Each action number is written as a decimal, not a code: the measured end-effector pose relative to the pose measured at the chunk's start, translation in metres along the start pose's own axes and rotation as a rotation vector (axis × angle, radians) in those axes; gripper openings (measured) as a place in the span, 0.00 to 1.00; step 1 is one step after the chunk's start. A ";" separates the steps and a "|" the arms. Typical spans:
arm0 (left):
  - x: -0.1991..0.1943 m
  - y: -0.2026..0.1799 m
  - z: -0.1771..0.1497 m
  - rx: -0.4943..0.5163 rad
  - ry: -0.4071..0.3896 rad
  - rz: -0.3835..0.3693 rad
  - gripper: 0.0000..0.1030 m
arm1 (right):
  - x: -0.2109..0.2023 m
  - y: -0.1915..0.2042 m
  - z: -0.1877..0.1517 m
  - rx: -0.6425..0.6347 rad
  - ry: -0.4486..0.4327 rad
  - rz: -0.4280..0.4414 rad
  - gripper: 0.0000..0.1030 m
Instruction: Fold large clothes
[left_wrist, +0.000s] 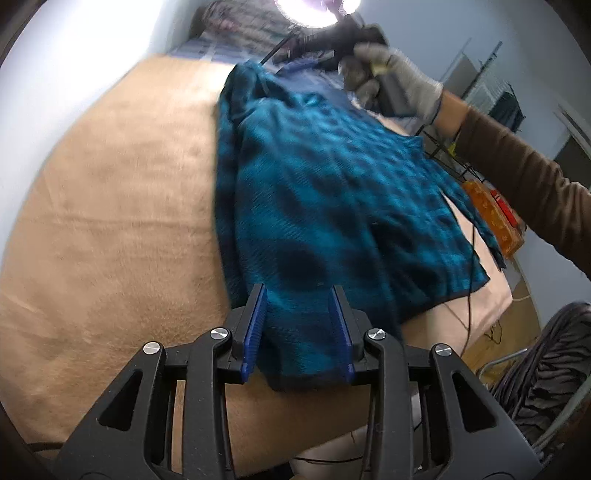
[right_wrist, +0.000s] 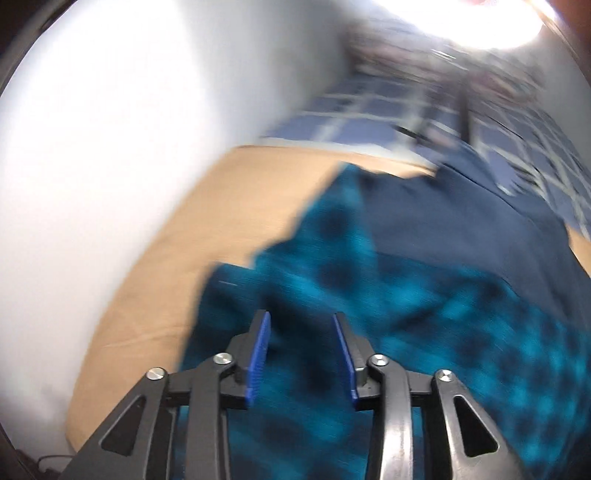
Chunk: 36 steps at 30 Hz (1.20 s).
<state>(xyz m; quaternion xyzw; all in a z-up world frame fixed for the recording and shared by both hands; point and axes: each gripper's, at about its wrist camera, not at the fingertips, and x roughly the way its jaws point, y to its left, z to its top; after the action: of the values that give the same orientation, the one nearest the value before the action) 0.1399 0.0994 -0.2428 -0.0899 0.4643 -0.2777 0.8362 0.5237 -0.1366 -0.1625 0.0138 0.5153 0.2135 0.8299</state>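
A large teal and dark-blue patterned fleece garment (left_wrist: 325, 192) lies spread on a tan blanket (left_wrist: 118, 221) over a bed. My left gripper (left_wrist: 300, 291) is open, its blue pads on either side of the garment's near hem corner. In the left wrist view a gloved hand (left_wrist: 399, 77) holds the right gripper at the garment's far end. In the blurred right wrist view my right gripper (right_wrist: 302, 317) is open just above the garment (right_wrist: 369, 295), with nothing between the pads.
A blue checked bedcover (right_wrist: 406, 110) and a dark blue cloth (right_wrist: 443, 221) lie past the garment. An orange box (left_wrist: 491, 218) and cables sit off the bed's right edge. A white wall (right_wrist: 110, 147) borders the left.
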 end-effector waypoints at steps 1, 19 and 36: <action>0.005 0.006 -0.001 -0.022 0.006 -0.001 0.33 | 0.004 0.010 0.003 -0.022 0.006 0.010 0.37; 0.010 0.006 -0.015 -0.040 -0.047 -0.022 0.04 | 0.056 0.103 0.002 -0.228 0.117 -0.157 0.04; 0.002 0.052 -0.018 -0.304 -0.076 -0.070 0.55 | 0.032 0.056 -0.008 -0.002 -0.064 0.030 0.22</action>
<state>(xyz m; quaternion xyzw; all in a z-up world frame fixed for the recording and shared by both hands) 0.1463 0.1434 -0.2756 -0.2421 0.4656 -0.2298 0.8196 0.5103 -0.0758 -0.1800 0.0272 0.4880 0.2259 0.8426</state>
